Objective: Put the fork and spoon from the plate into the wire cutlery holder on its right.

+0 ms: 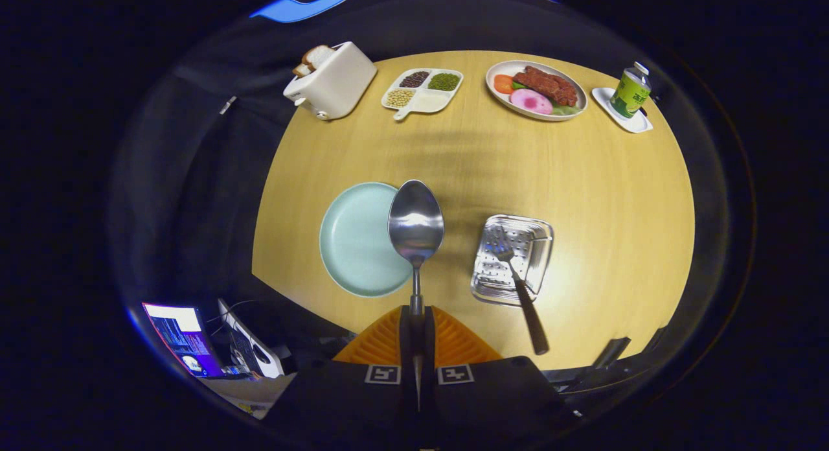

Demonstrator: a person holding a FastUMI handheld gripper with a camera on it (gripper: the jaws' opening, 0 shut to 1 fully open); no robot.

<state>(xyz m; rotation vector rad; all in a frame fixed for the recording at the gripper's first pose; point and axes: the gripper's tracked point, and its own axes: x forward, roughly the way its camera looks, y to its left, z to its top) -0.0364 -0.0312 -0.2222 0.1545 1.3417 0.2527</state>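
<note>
My gripper (416,315) is shut on the handle of a metal spoon (416,224), whose bowl sticks out ahead of the fingers, high above the table. Below and left of the spoon lies the pale green plate (353,243), bare. To the right of the plate stands the wire cutlery holder (511,260). The fork (518,282) rests in it, tines inside and its dark handle leaning out over the near rim toward the table's front edge.
At the far side of the wooden table (602,205) stand a white toaster (333,81) with bread, a divided tray of beans (422,91), a plate of food (536,89) and a green can (629,93) on a small dish. A laptop (184,337) sits below the table's near left.
</note>
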